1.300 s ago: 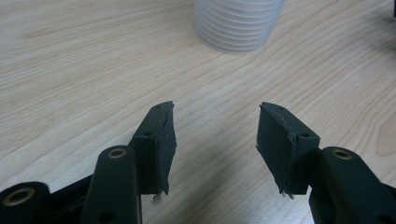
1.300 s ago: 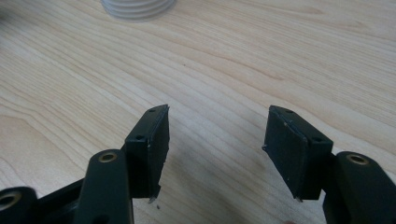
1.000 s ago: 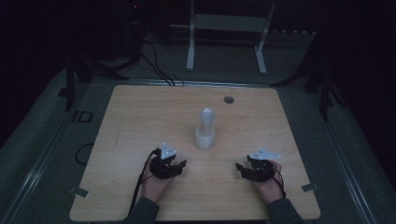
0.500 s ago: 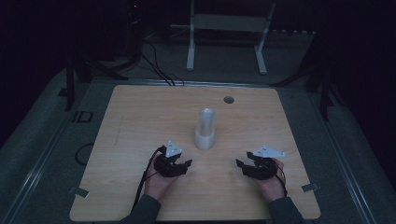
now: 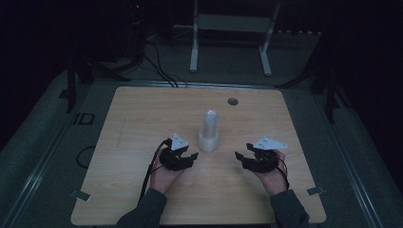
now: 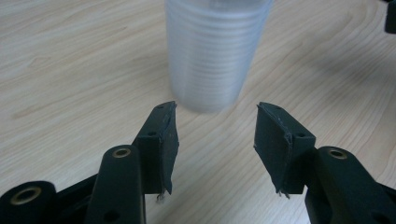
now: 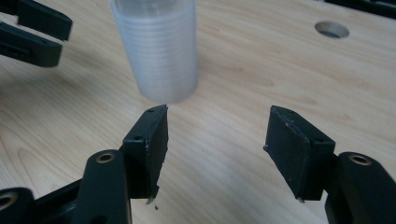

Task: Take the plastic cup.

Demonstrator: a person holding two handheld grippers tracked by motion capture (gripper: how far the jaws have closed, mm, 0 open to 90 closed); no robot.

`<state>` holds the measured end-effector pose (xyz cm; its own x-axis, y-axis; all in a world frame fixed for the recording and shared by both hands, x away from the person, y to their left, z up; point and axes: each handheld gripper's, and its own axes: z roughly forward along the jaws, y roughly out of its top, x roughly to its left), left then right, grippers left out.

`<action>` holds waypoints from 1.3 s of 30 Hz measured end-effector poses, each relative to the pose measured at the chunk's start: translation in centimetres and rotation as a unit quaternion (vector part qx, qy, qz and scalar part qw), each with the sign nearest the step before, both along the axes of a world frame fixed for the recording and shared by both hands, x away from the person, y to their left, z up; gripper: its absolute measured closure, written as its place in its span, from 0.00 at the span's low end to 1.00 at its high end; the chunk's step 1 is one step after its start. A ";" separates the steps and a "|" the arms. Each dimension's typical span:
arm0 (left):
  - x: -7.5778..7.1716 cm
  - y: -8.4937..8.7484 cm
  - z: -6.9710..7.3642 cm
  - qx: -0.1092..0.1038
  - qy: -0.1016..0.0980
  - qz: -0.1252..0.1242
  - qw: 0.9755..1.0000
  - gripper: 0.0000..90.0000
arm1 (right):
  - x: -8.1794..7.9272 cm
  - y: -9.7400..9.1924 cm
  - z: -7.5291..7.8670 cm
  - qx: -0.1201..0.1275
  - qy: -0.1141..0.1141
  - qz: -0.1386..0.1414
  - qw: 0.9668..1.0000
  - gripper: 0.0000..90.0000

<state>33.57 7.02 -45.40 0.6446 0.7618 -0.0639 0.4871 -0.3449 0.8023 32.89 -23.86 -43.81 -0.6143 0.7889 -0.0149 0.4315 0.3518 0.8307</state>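
On the wooden surface, seen from the high view, a stack of clear plastic cups stands upright near the centre, between the two grippers. The left gripper sits in the person's left hand just to the left of the stack's base, jaws pointing toward it. The right gripper sits in the right hand to the right of the stack, a little farther off, jaws also pointing inward. Neither gripper touches the stack. A round hole lies in the surface beyond the stack. A white metal stand is on the floor behind the surface.

From the left gripper view, the left gripper has its jaws standing apart with bare wood between them and nothing held. The stack of clear plastic cups rises directly ahead, just beyond the jaw tips and clear of both.

From the right gripper view, the right gripper has its jaws parted and empty; they have just been opening. The stack of clear plastic cups stands ahead and toward the left jaw, near its tip, with no visible contact. The left gripper appears at the upper left, beyond the stack. The round hole is at the upper right.
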 end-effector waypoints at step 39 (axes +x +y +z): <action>3.7 -3.1 -0.5 -0.033 -0.031 0.004 0.999 0.23 | 3.2 5.5 4.6 0.030 -0.043 0.047 0.998 0.40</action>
